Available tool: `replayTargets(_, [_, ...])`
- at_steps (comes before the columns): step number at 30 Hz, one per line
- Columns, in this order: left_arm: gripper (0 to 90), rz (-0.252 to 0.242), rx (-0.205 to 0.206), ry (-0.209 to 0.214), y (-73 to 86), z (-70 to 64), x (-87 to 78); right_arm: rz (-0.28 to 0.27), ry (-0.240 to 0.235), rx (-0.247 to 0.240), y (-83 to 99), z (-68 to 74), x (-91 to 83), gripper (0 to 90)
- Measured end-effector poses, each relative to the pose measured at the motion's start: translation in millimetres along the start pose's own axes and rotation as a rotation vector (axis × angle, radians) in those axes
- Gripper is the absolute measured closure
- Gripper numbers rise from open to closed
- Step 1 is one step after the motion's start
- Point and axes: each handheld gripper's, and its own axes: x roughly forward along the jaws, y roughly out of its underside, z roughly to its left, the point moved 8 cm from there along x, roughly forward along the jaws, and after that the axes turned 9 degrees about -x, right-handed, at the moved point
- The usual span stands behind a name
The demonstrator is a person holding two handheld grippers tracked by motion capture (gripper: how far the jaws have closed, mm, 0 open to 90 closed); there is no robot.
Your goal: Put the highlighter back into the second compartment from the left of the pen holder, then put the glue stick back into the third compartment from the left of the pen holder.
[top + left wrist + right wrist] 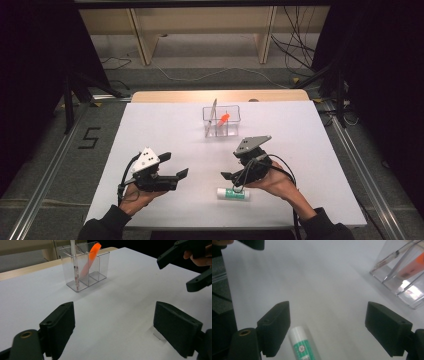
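I can make out no readable brand on the glue stick (233,193); its wrapper is green and white with a small round symbol, the print too blurred for me to read. It is a smooth white plastic cylinder lying flat on the counter (165,127) near the front edge, just under my right gripper (231,175). In the right gripper view the glue stick (302,346) lies between the two black jaws, close to the left one and not touched by either; those jaws stand wide apart, holding nothing. My left gripper (183,173) rests apart on the other side of the counter, its jaws also spread wide and empty in the left gripper view.

Farther back stands a clear plastic organizer (221,120), boxy with thin dividers into compartments. An orange marker (90,257) leans tilted in one, and a slim clear pen (75,267) stands nearly upright in the next.

The counter is a matte white sheet over a pale wooden top. On the dark grey floor at the left is a "5" (89,137) marked in black tape, and loose cables lie beyond
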Motion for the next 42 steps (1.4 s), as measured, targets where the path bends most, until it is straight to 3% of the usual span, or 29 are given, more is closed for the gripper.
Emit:
replayTargets(12, [16.8, 0.006, 0.003, 0.003, 0.5, 0.0, 1.1, 0.120, -0.048, -0.070, 18.8, 19.4, 8.7, 21.4])
replayTargets(30, [16.9, 0.004, 0.001, -0.003, 0.4, 1.4, 0.6, 0.230, -0.065, -0.148, 28.5, 32.7, 23.3, 23.6])
replayTargets(42, [16.9, 0.005, 0.014, -0.003, 1.6, 0.1, 0.2, 0.299, -0.117, -0.189, 34.7, 40.1, 35.3, 26.4])
